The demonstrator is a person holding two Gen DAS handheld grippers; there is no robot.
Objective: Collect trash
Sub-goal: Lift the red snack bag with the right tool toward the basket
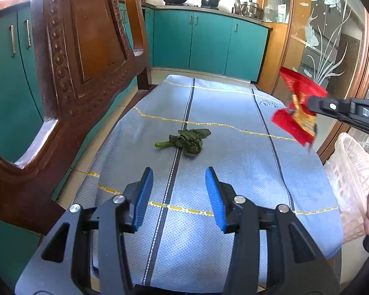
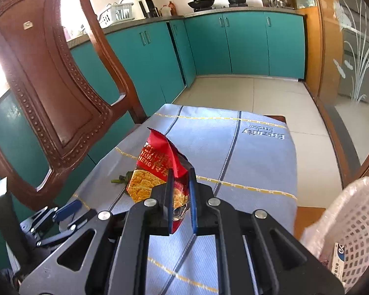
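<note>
While right gripper (image 2: 181,186) fingers pinch one red snack bag (image 2: 157,167), left gripper (image 1: 179,191) fingers spread, one wilted leaf (image 1: 188,140), one basket (image 2: 354,223).

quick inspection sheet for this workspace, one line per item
surface: blue checked tablecloth over the table
job's things: red snack wrapper held in the air; wilted green leaf lying on the cloth; white plastic mesh basket at the right edge
clutter: nothing seen
grippers: left gripper open, empty; right gripper shut on the wrapper
cables: nothing seen
surroundings: carved wooden chair, teal kitchen cabinets
</note>
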